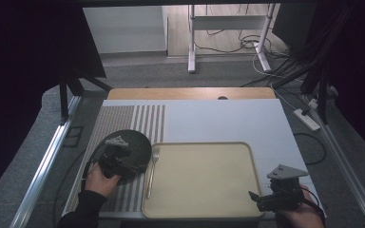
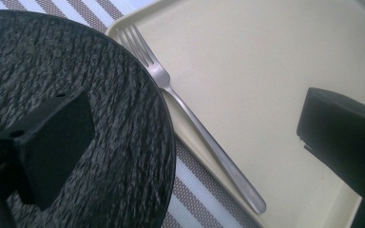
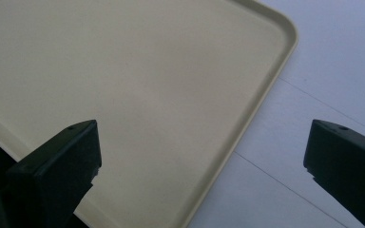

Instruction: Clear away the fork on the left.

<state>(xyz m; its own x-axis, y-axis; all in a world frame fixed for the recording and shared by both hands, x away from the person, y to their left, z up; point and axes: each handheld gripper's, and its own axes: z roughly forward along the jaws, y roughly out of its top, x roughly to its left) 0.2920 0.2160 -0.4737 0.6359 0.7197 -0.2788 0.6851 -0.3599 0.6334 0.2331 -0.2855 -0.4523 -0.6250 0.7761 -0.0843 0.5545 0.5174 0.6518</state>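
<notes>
**Black plate under the left claw, tray waiting**

Black woven-look plate (image 1: 126, 147) lies on the striped mat (image 1: 119, 118), the left claw (image 1: 116, 154) poised over it, jaws spread and empty. Beside it a fork (image 2: 190, 118) rests along the beige tray (image 1: 204, 190) edge. Right claw (image 1: 278, 197) hovers wide apart at the tray's near corner. Likely next: closing on the plate's rim.

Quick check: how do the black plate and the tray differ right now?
The plate is round, black and rough-textured; the tray is squarish, cream and smooth. The plate sits on the striped mat, under the left gripper; the tray is bigger and carries the fork along its edge. Both lie flat.
</notes>
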